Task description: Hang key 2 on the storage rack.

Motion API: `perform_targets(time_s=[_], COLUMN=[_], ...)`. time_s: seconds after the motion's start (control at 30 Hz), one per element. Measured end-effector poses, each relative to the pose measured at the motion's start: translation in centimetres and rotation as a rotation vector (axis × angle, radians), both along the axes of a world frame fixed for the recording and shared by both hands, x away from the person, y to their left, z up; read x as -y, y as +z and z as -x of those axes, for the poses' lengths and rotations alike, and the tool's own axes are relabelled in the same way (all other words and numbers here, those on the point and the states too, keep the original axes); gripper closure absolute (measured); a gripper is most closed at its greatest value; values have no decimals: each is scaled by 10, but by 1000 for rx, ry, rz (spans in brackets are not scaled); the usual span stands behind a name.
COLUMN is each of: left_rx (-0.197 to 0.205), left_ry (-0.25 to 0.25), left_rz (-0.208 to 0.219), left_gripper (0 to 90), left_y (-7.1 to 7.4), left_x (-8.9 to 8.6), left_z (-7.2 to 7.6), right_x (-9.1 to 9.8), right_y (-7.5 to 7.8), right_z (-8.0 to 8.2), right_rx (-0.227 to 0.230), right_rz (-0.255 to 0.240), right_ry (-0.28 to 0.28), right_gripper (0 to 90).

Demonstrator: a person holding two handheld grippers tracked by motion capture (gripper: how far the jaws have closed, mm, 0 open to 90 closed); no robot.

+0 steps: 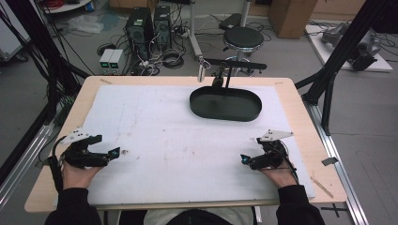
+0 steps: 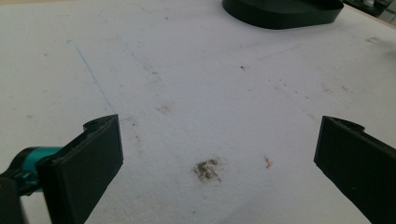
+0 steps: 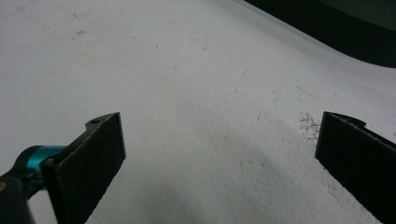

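A black oval tray [image 1: 225, 104] lies on the white mat [image 1: 164, 136] at the far middle-right of the table; nothing shows inside it. My left gripper [image 1: 114, 152] rests low over the mat near the front left, held by a hand, its jaws spread wide over bare mat [image 2: 215, 140]. My right gripper [image 1: 244, 159] sits near the front right, pointing left, jaws also wide apart with nothing between them [image 3: 219, 149]. The tray's rim [image 2: 280, 14] appears at the top of the left gripper view, and its dark wall [image 3: 336, 28] at the upper right of the right gripper view.
A small brown stain [image 2: 207, 169] marks the mat between the left jaws. The wooden tabletop [image 1: 300, 117] frames the mat. Beyond the table stand a black stool [image 1: 242, 38], computer towers [image 1: 141, 26] and cables on the floor. Black frame posts [image 1: 338, 61] flank the right side.
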State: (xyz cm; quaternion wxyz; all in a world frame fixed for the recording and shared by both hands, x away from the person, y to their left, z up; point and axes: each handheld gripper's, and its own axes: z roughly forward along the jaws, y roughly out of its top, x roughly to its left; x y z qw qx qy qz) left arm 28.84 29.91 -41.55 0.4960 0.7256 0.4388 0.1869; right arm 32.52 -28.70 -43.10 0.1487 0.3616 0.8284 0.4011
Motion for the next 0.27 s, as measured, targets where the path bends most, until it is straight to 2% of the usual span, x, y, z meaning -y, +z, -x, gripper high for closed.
perform_targets(time_s=[0.13, 0.27], left_rx=[22, 23], left_ry=[39, 47], left_rz=[-7, -2], left_gripper=[17, 17], left_y=[0, -2], left_x=[-3, -6], left_z=[8, 10], right_x=[3, 6], right_y=[0, 0], right_z=[0, 0], right_rx=[-1, 3], right_rz=[3, -3], right_ry=[-7, -15], right_gripper=[8, 8])
